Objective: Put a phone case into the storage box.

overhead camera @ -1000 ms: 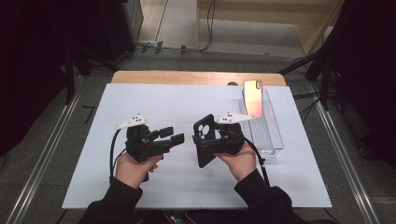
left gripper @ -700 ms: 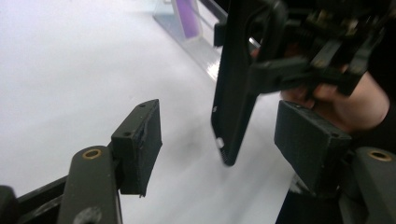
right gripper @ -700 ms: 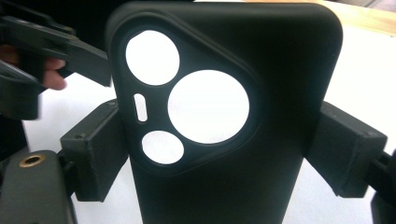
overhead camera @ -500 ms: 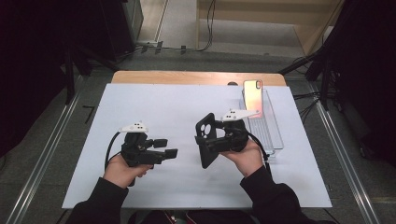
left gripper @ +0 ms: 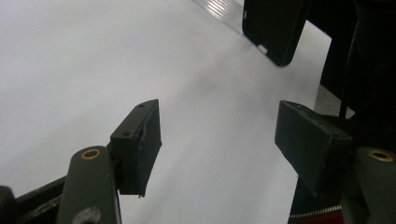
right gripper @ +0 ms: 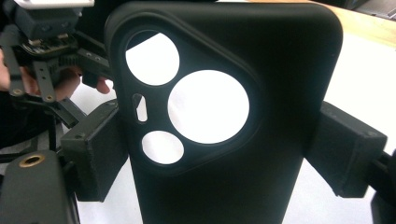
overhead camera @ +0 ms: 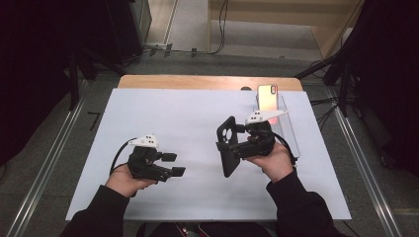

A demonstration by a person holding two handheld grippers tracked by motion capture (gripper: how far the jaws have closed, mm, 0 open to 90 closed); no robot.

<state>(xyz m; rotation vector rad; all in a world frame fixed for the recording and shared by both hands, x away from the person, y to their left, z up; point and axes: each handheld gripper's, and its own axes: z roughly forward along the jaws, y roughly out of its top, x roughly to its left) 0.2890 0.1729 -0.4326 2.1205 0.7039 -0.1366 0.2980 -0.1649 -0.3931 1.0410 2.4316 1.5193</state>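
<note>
Left gripper (overhead camera: 170, 164) lowered, off case (overhead camera: 228, 146).

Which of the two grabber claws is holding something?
The right gripper: its jaws clamp a black phone case. The left gripper stands open over the white mat, holding nothing.

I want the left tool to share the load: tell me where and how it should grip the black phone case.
Probably the plain lower end of the black phone case, across its two long edges, coming from the person's left. The right tool already clamps those edges mid-body, and the upper end is mostly camera cutouts. The left tool stands open, nothing between its pads.
</note>
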